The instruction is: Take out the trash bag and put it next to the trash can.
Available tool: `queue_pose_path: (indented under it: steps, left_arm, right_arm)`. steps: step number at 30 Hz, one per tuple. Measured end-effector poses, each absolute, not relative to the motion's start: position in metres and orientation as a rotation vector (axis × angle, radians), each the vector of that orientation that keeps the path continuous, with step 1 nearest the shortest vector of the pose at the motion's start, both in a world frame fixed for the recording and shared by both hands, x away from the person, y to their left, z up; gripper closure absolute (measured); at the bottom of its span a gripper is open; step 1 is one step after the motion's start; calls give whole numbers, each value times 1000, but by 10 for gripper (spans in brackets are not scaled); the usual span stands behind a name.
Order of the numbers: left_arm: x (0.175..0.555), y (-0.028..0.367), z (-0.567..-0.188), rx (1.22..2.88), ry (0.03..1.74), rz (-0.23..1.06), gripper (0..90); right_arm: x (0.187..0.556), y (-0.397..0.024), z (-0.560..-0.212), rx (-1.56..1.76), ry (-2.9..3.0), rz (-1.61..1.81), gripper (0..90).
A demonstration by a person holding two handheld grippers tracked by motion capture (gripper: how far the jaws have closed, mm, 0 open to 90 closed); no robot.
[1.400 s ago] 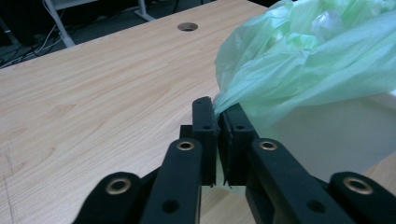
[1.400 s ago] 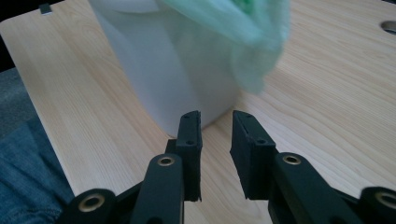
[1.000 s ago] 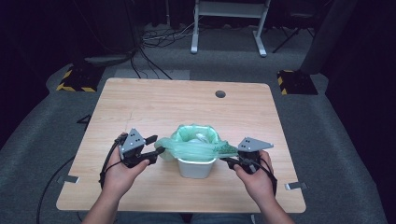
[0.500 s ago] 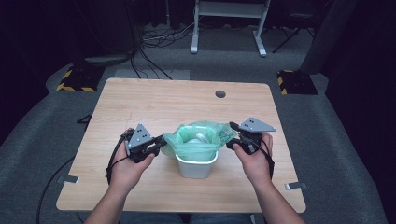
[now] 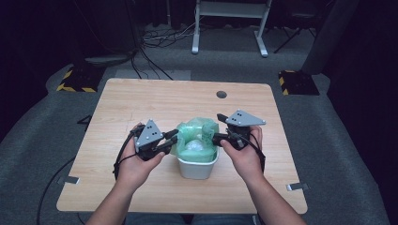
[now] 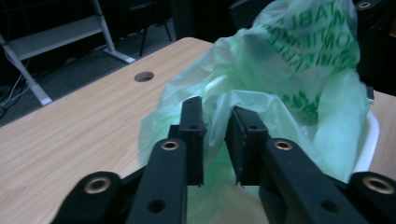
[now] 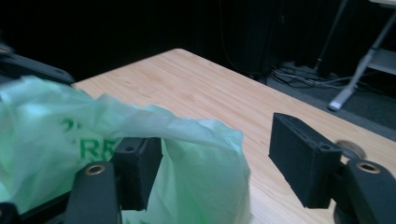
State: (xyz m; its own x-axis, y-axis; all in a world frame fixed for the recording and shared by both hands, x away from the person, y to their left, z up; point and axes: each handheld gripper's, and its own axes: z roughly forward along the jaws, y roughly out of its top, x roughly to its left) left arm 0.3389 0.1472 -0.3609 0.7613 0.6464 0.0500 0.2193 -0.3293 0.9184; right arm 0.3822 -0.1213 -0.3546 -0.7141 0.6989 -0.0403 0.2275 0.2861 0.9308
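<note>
On a pale wooden table (image 5: 141,108) in a dark room sits a small white plastic bin (image 5: 198,165), lined with a thin translucent green plastic bag (image 5: 195,133) printed with green letters, near the table's front edge between the person's two hands. The left gripper (image 5: 174,139), at the bag's left side, has a fold of the green film between its narrowly parted black jaws, which have just been opening slightly. The right gripper (image 5: 219,127), at the bag's right side, has just been opening its jaws, now spread wide, with the film draped over one pad (image 7: 135,170) and the other pad (image 7: 303,158) clear of it; beyond the bin a round hole (image 5: 221,94) marks the tabletop.
</note>
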Motion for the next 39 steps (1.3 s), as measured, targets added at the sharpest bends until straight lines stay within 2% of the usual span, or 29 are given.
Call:
queue_pose_path:
  steps: [7, 12, 16, 23, 27, 29, 31, 34, 38, 39]
  left_arm:
    - [342, 129, -361, 1941, 566, 520, 566]
    - [343, 124, -364, 1964, 533, 515, 523]
    - [343, 121, -364, 1975, 527, 524, 505]
    - [342, 121, -365, 1993, 523, 533, 564]
    - [339, 118, -366, 1993, 504, 519, 553]
    - [337, 118, -365, 1993, 494, 515, 534]
    - [338, 120, -364, 1989, 495, 492, 583]
    - [341, 122, -365, 1981, 524, 437, 704]
    - [342, 123, -365, 1987, 554, 450, 868]
    - [342, 123, -365, 1979, 567, 453, 886]
  right_arm:
    - [380, -93, -348, 724, 2175, 1422, 295]
    - [379, -79, -349, 680, 2217, 1423, 259]
    - [379, -75, -348, 677, 2238, 1432, 247]
    - [381, -74, -348, 711, 2306, 1439, 247]
    - [386, -77, -348, 752, 2348, 1424, 127]
    - [388, -80, -347, 743, 2370, 1439, 154]
    - [387, -84, -346, 718, 2384, 1439, 155]
    - [384, -90, -343, 694, 2368, 1453, 218]
    - [379, -101, -337, 694, 2350, 1460, 199]
    - [377, -105, -336, 692, 2340, 1460, 202]
